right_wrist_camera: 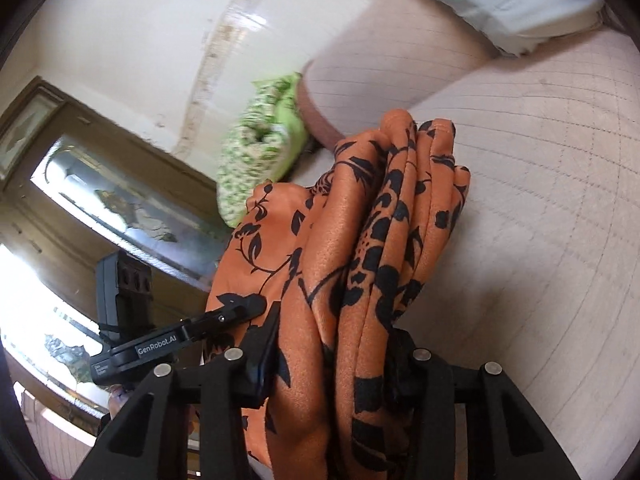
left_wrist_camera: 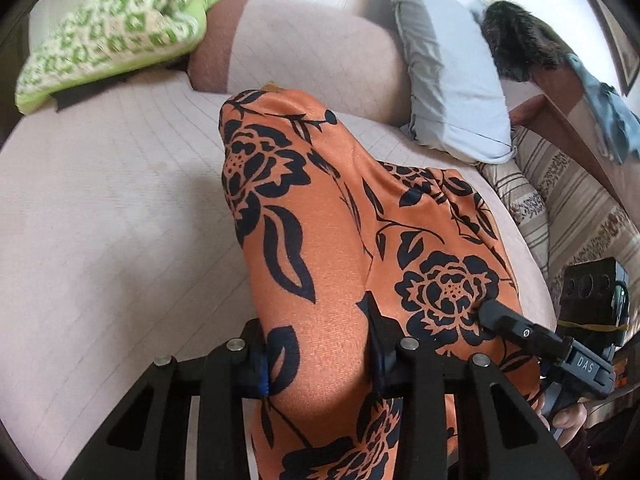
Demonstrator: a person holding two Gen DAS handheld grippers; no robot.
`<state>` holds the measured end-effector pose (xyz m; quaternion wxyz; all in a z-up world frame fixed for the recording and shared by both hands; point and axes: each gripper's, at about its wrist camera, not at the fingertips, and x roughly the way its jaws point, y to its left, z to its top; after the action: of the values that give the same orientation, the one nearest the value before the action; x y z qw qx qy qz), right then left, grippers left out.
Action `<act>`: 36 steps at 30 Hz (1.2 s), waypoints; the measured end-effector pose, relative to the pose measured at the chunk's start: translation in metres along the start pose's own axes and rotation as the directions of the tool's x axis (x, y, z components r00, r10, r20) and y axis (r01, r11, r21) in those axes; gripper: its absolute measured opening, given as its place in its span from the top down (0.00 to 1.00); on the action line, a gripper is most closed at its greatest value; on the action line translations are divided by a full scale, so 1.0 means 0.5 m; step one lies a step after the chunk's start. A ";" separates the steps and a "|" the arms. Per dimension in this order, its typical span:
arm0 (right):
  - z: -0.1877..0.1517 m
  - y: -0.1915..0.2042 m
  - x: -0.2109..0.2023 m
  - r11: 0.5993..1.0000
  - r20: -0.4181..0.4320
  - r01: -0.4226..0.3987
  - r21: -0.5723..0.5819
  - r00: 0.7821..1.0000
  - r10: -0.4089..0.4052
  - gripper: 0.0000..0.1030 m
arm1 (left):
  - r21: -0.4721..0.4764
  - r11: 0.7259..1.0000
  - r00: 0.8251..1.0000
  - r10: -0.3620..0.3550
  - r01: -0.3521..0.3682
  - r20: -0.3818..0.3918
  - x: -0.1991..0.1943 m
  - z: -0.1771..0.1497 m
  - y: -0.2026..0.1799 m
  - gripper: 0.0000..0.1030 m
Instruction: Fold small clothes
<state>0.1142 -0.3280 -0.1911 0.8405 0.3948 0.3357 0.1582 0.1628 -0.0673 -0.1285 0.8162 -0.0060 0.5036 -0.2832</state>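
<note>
Holding the orange floral garment [left_wrist_camera: 332, 248] off the pale bed cover [left_wrist_camera: 120, 220], you have both tongs clamped on it: the left gripper [left_wrist_camera: 320, 364] pinches a broad fold, the right gripper [right_wrist_camera: 332, 360] a bunched stack of layers. The cloth hangs in loose folds between them, near the middle of the bed. No neat fold lies finished yet; laying it flat and creasing it remain.

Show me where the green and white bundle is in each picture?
Left wrist view: the green and white bundle sits at the top left, on the bed beside the long pink bolster.
Right wrist view: the bundle is left of the middle, just above the orange flowered cloth.
Shared landmark: the orange flowered cloth fills the middle of both.
</note>
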 end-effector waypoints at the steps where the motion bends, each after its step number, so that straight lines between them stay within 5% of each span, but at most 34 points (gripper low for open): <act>1: -0.021 0.017 -0.009 1.000 0.010 -0.012 -0.007 1.000 0.013 0.57 | 0.011 1.000 1.000 0.007 -0.007 0.005 -0.022 -0.016 -0.005 0.63; 8: -0.139 0.072 -0.034 0.999 0.037 0.013 -0.029 0.999 -0.012 0.57 | 0.023 0.999 0.999 0.048 -0.048 0.000 -0.059 -0.102 0.000 0.63; 16: -0.223 0.069 0.026 0.985 -0.008 0.154 -0.075 0.988 -0.155 0.57 | -0.009 0.994 0.992 0.110 -0.110 -0.057 0.022 -0.170 0.057 0.62; 21: -0.247 0.033 0.070 0.953 -0.073 0.292 -0.082 0.952 -0.297 0.48 | 0.002 0.979 0.979 0.202 -0.202 -0.023 0.036 -0.192 0.061 0.45; 25: -0.247 0.047 0.039 0.940 -0.076 0.325 -0.101 0.940 -0.333 0.40 | 0.074 0.942 0.944 0.321 -0.326 0.073 -0.022 -0.187 0.025 0.33; 36: -0.266 0.147 -0.114 0.891 0.087 0.391 -0.232 0.920 -0.381 0.40 | 0.112 0.868 0.846 0.432 -0.484 0.312 -0.193 -0.197 -0.053 0.21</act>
<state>-0.0187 -0.2371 -0.1710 0.9037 0.2167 0.3687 0.0204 0.0376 -0.0174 -0.0903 0.9193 0.1515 0.3424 -0.1216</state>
